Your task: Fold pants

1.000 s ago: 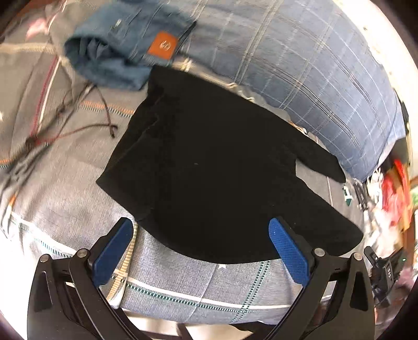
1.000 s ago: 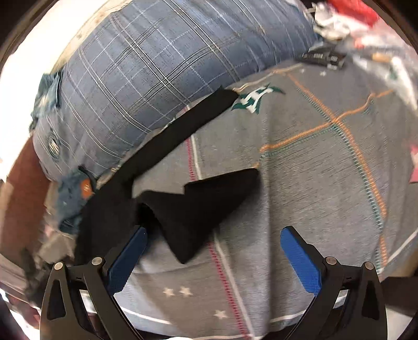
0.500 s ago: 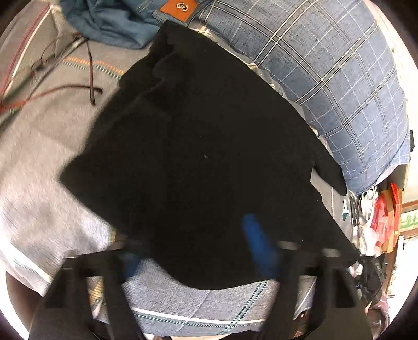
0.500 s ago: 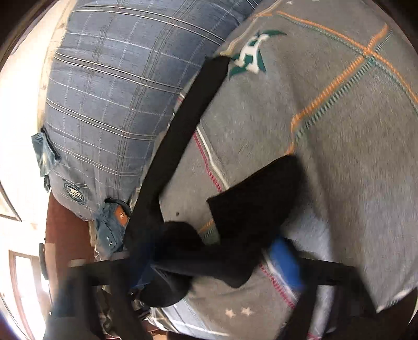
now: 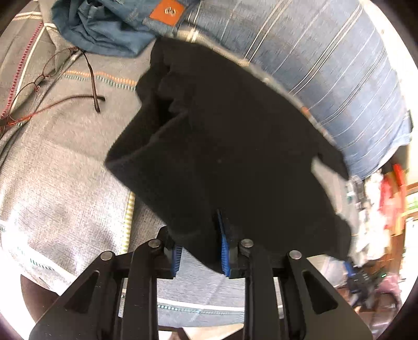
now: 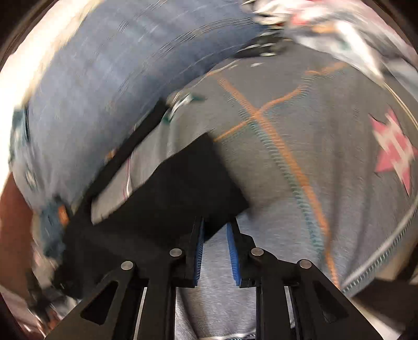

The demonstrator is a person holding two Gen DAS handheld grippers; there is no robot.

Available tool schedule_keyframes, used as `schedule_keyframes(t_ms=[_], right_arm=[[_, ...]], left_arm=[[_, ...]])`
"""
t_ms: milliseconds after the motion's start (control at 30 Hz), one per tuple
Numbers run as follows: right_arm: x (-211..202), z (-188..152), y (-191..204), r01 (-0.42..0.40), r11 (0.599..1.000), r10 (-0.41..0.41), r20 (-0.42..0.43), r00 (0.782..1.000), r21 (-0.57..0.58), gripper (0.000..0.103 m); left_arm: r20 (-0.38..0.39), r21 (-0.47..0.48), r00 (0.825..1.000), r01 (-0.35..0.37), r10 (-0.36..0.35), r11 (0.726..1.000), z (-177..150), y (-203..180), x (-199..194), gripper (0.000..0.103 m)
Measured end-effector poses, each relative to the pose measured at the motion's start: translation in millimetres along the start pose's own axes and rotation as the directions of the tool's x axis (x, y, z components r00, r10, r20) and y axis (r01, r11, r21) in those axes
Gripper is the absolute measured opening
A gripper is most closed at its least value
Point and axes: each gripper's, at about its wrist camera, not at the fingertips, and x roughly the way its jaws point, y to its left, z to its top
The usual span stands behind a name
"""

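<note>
The black pants (image 5: 230,146) lie spread on a grey patterned blanket (image 5: 60,162), their far side against a blue plaid pillow (image 5: 326,65). My left gripper (image 5: 198,235) is shut on the pants' near edge, with black cloth bunched between the blue pads. In the right wrist view the pants (image 6: 183,188) show as a black leg end and a long strip running up left. My right gripper (image 6: 215,232) is shut on the near corner of that leg end. This view is blurred by motion.
Folded blue jeans with an orange patch (image 5: 117,23) lie at the far left by the pillow. Thin-rimmed glasses (image 5: 52,81) rest on the blanket to the left. Clutter sits off the bed's right side (image 5: 378,209). A pink star pattern (image 6: 392,157) marks the blanket.
Both grippers were open a second ago; they moved forward onto the pants and closed on the cloth. The cloth's near edge is now bunched and lifted.
</note>
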Motion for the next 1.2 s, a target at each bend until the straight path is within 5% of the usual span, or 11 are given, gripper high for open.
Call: schedule_keyframes(t_ms=[67,133,333,400,433,467,533,633,900,1033,1200], right_arm=[[-10.7,4.9,-4.8,-0.005,1.0,0.005,0.05,0.999,0.007,0.052],[-16.0,12.2,-1.4,-0.007,1.0,0.008,0.091,0.996,-0.008,0.059],[12.1,26.3,12.2,-0.01,0.999,0.013,0.044,0.999,-0.052,0.062],[23.7,25.4,16.7,0.019,0.996,-0.017,0.029,0.999,-0.089,0.055],[28.0,23.8,21.4,0.034,0.991,-0.031,0.027,0.999,-0.127,0.019],[28.5,22.8,24.0,0.039,0.989,-0.036,0.025,0.999,-0.14,0.003],[17.8,21.8,21.8,0.001,0.993,0.006,0.063,0.998,-0.115,0.003],[21.6,24.4,13.3,0.103,0.986,-0.097,0.047,0.994,-0.129,0.003],[-16.4,38.5,17.4,0.104,0.984,-0.084,0.135,0.987,-0.145,0.008],[-8.5,65.4,52.7,0.057,0.977,-0.033,0.119,0.992,-0.207,0.009],[42.7,109.7,102.6,-0.076,0.976,0.078,0.002,0.997,-0.203,0.026]], left_arm=[[0.023,-0.023,0.999,0.044,-0.044,0.999,3.5,3.8,-9.8,0.043],[0.052,-0.062,0.997,0.061,-0.058,0.996,5.1,9.5,-16.7,0.064],[-0.014,-0.102,0.997,0.077,-0.079,0.992,1.8,8.3,8.5,0.065],[-0.002,-0.082,1.0,-0.005,0.005,0.997,5.7,4.2,17.6,0.046],[0.001,-0.072,0.999,-0.052,0.052,0.996,9.3,3.8,19.0,0.029],[0.001,-0.064,0.995,-0.1,0.1,0.993,10.7,4.3,19.8,0.029],[-0.009,-0.059,0.979,-0.205,0.205,0.977,11.6,13.8,23.7,0.029],[-0.003,-0.014,0.98,-0.201,0.201,0.98,7.1,13.3,15.5,0.03],[-0.021,0.123,1.0,0.004,-0.002,0.992,-23.7,25.4,-67.6,0.035],[0.138,0.112,0.99,-0.045,0.03,0.993,24.0,27.2,-99.3,0.081],[0.039,0.038,0.999,-0.021,0.019,0.999,101.8,22.4,-58.8,0.082]])
